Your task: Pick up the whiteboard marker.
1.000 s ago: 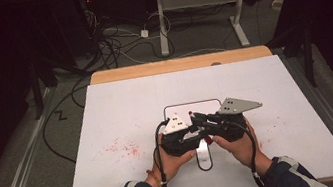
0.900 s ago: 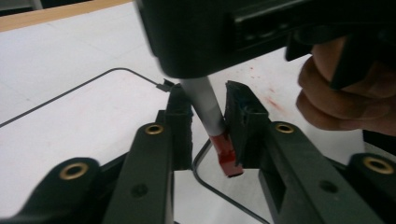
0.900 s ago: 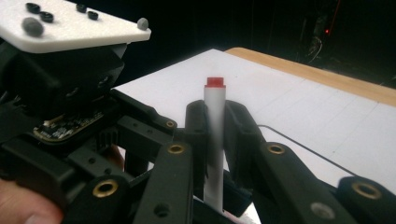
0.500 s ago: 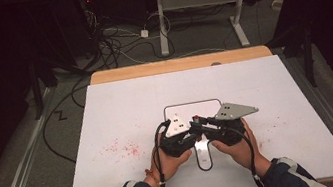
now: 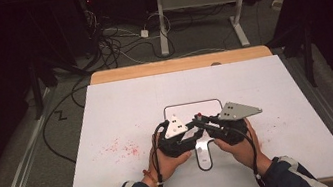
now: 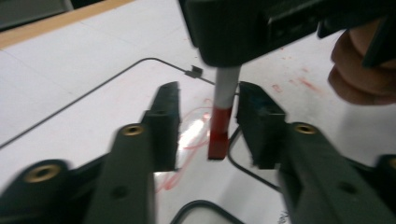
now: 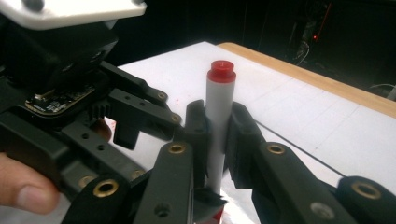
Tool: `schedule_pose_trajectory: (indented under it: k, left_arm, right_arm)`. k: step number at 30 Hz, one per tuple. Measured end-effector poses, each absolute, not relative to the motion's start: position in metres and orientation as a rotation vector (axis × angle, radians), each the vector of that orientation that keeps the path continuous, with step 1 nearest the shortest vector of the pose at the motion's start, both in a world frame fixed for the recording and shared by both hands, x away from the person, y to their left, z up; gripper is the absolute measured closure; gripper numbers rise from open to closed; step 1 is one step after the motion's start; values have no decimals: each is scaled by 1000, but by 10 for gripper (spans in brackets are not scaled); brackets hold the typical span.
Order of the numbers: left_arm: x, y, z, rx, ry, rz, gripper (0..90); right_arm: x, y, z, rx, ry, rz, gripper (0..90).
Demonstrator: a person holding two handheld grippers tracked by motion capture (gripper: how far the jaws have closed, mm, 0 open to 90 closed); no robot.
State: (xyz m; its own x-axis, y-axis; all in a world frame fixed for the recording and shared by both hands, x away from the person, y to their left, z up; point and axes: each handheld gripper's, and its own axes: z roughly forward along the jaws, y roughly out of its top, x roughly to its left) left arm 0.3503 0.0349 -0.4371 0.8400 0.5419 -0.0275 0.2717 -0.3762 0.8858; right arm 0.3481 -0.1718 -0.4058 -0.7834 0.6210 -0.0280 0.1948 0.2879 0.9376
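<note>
hiding marker [image 7: 218,116] middle: right gripper [image 7: 215,140] jaws

Table brightly lit, surroundings dark; gripper views motion-blurred.

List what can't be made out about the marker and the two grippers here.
- Marker lower end: right gripper view, cut off behind its own jaws.
- Marker upper body: left gripper view, hidden by the right gripper.
- Left gripper jaw gap: high view, too small.
- Red marks: left gripper view, blurred.

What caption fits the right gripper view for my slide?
Right gripper clamps an upright white marker with a red end, while the left gripper waits open beside it above the whiteboard.
</note>
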Motion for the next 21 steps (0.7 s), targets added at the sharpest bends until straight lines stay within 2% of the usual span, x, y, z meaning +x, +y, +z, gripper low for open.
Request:
schedule_pose_trajectory:
  k: [3, 7, 10, 21]
  left_arm:
    - [346, 40, -435, 1987, 575, 375, 342]
    - [336, 62, -428, 2020, 523, 453, 237]
    - [331, 80, -426, 2021, 536, 492, 208]
    - [319, 150, -444, 2037, 684, 580, 207]
  right_arm:
    - [349, -177, -405, 732, 2167, 1500, 819]
    - [350, -183, -404, 724, 2167, 1484, 820]
    - [353, -187, -402, 730, 2166, 1483, 819]
    - [363, -199, -403, 747, 2179, 1465, 819]
